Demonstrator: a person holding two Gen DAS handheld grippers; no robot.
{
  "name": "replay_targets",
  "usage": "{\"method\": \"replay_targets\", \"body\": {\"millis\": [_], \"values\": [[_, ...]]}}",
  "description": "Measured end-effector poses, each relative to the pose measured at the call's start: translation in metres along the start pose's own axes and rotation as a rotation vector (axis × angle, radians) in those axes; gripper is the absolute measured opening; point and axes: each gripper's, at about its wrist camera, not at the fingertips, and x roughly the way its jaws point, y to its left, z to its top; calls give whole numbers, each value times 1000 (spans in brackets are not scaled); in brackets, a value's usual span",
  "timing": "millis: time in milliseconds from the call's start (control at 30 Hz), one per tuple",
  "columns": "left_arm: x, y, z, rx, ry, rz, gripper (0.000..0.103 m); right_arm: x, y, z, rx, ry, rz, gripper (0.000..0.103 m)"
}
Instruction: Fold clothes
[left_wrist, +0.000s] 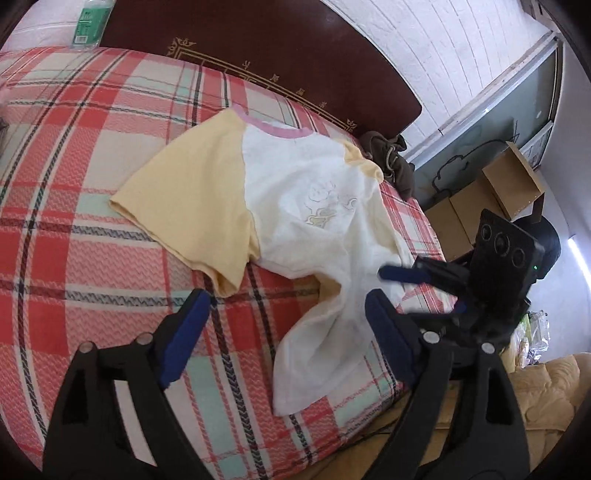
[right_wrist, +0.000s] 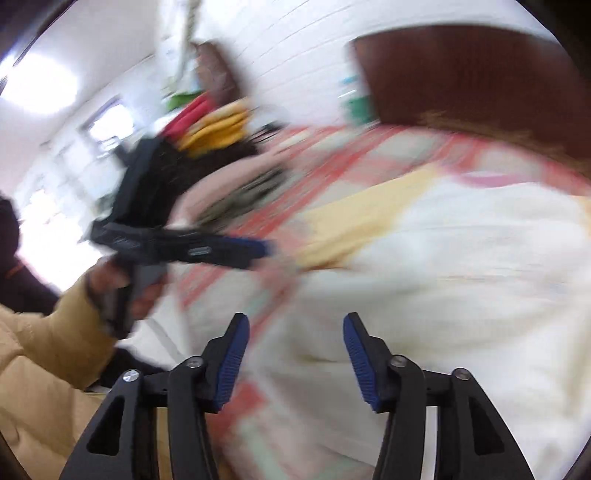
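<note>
**Desk:** Left wrist view: where is the garment?

**Photographer:** A white T-shirt (left_wrist: 317, 206) with yellow sleeves lies spread, lower half rumpled, on a red plaid bedspread (left_wrist: 92, 206) near the bed's edge. Left gripper (left_wrist: 284, 332) hangs over it, jaws spread and empty; right gripper (right_wrist: 295, 354) likewise holds nothing, probably released for a fresh hold.

**Desk:** The room?

**Photographer:** Dark headboard (left_wrist: 258, 48), white brick wall (left_wrist: 424, 48), cardboard boxes (left_wrist: 491, 192) beside the bed.

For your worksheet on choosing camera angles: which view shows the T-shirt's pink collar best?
The left wrist view: the pink collar is sharp on the T-shirt. The right wrist view, blurred by motion, shows only a faint pink streak at the shirt's top edge.
</note>
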Motion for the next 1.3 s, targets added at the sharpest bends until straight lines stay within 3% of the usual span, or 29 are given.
{"method": "replay_targets", "body": {"millis": [67, 133, 200, 300, 367, 400, 600, 700, 767, 833, 933, 1033, 1167, 1300], "values": [[15, -6, -7, 14, 45, -11, 90, -35, -31, -13, 54, -49, -273, 71], [32, -11, -16, 31, 96, -12, 90, -55, -58, -33, 139, -43, -432, 81], [47, -14, -22, 35, 132, -20, 90, -60, -86, -49, 208, 13, -512, 81], [57, -18, -24, 37, 137, -32, 90, -53, -101, -67, 219, 37, -520, 77], [57, -18, -20, 18, 125, -46, 90, -53, -115, -69, 250, 31, -466, 37], [56, -18, -17, 8, 118, -49, 90, -62, -123, -70, 300, -1, -423, 12], [34, -19, 4, 37, 55, 10, 90, -115, -160, -87, 577, -175, -190, 9], [23, -13, 26, 56, 18, 76, 90, -121, -161, -101, 621, -130, -138, 9], [22, -9, 45, 76, -2, 132, 90, -116, -157, -100, 595, -44, -140, 14], [22, -4, 65, 101, -21, 192, 90, -119, -151, -91, 549, -4, -158, 31], [28, 3, 97, 153, -40, 273, 90, -138, -143, -55, 387, -56, -249, 60], [44, 9, 128, 216, -33, 321, 90, -140, -138, -8, 218, -98, -266, 75], [76, 15, 155, 289, 27, 356, 90, -103, -156, 58, 71, -68, -271, 79], [100, 24, 169, 322, 85, 370, 90, -46, -189, 107, 12, 35, -283, 80]]}}
